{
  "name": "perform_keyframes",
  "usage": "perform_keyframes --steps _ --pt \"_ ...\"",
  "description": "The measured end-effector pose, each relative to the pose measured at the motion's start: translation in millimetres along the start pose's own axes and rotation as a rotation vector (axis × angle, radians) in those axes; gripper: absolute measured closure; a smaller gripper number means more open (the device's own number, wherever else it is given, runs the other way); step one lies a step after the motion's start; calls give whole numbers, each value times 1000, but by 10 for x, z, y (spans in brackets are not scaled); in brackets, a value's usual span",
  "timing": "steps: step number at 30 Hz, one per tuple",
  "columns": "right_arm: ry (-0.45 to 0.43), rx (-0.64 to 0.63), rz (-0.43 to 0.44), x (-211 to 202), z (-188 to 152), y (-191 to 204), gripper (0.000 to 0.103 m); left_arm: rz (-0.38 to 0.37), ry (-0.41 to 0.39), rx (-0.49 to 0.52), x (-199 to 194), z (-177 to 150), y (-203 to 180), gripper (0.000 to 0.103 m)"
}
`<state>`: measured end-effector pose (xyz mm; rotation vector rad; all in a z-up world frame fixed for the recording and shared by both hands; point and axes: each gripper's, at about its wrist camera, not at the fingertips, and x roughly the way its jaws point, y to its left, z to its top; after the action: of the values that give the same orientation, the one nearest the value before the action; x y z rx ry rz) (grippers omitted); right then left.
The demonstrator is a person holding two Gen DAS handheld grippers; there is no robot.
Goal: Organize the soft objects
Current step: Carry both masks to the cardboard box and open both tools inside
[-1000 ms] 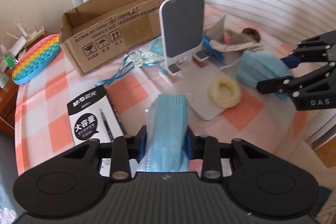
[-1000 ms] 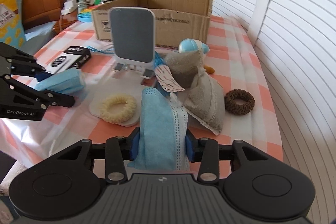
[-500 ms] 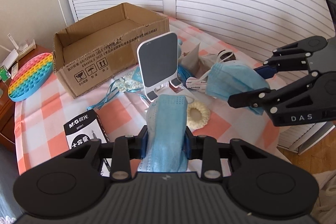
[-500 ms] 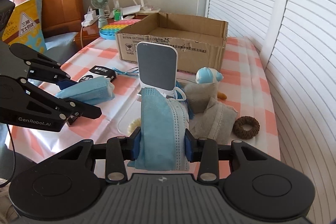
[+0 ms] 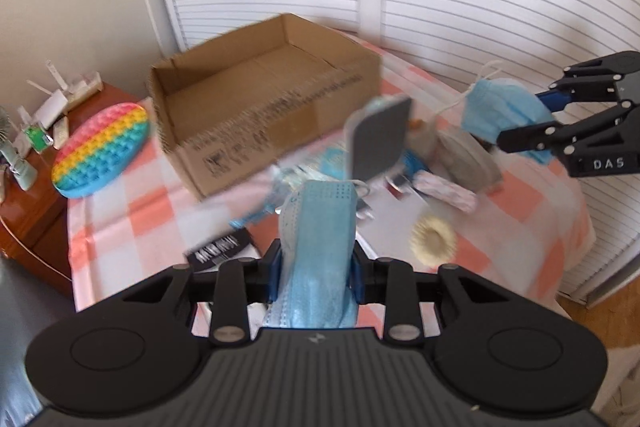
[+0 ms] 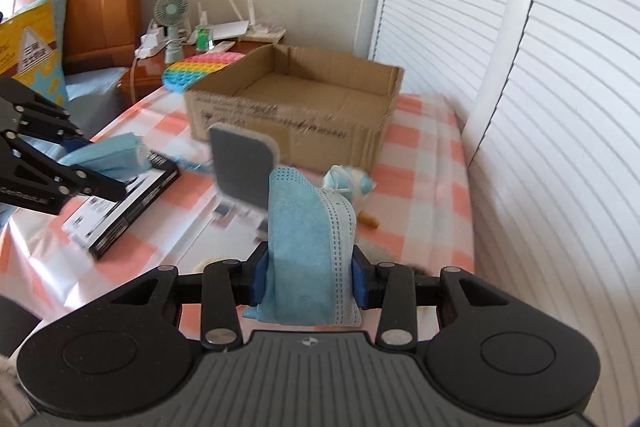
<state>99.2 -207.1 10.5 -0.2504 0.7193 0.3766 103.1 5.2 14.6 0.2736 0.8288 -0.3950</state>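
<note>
Masks (image 5: 320,243) (image 6: 308,259) gripped aloft — phone stand (image 5: 378,137) before cardboard box (image 5: 264,99).

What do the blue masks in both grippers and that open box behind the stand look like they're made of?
Left mask and right mask: likely thin nonwoven fabric, matte; pleats, a dotted edge seam, and they crumple between the pads. Box: brown corrugated cardboard, matte, with printed marks, creased flaps and nothing visible inside.

Matt corrugated cardboard box (image 5: 276,115)
</note>
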Motion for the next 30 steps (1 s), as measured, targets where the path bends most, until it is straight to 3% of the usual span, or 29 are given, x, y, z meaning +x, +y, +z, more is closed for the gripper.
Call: perform_keyframes --steps 9,19,25,27,28,29,30 --pt "1 -3 -3 364 541 -337 58 98 -3 -42 293 482 569 72" --pt "-25 -24 81 984 1352 -417 58 108 -27 -103 972 1271 1057 72" --pt "8 -56 103 1437 1669 -384 58 99 -39 -176 1365 1608 1257 68" --pt "28 -56 102 1589 1733 -389 58 111 -54 -196 1434 1663 1291 44" --pt "34 -51 110 1653 1755 -398 58 123 -62 -205 1451 1681 1312 23" --pt "38 -42 116 1700 1763 -407 56 143 -77 -214 1441 1676 1326 15" --pt "36 -34 122 1742 1773 -412 46 161 -92 -215 1417 1668 1332 15"
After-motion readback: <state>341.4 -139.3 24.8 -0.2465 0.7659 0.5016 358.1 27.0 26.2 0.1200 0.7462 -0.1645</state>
